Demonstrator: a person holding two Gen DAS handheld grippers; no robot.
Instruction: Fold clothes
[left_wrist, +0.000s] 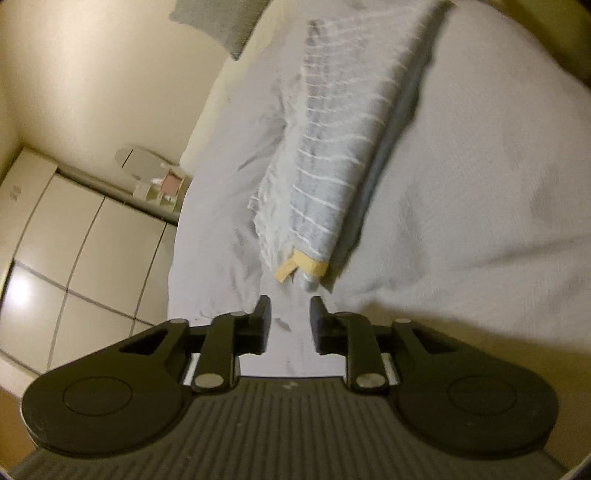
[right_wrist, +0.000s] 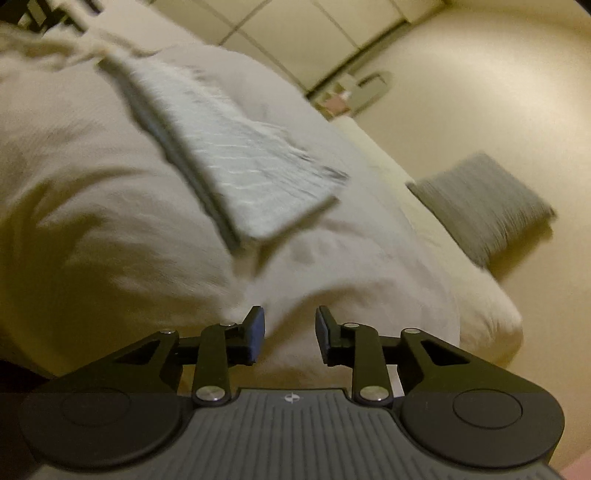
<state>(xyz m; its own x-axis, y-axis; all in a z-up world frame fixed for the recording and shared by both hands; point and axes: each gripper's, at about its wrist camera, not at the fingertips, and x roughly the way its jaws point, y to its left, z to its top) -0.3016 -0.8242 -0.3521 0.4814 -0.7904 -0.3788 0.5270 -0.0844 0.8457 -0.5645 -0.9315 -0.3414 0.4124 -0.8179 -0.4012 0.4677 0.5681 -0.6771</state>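
White bedding (left_wrist: 461, 155) everywhere, cream wall behind. Left gripper (left_wrist: 290, 314) spread wide, empty, just short of the yellow-trimmed end of one striped grey garment (left_wrist: 325, 147), folded long on the bed. Right gripper (right_wrist: 290, 325) also agape, empty. One grey pillow (right_wrist: 484, 206). No readable writing.

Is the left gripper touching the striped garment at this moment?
Apart. In the left wrist view the left gripper stands open, and bare bedsheet shows between its fingertips and the near, yellow-trimmed end of the striped garment.
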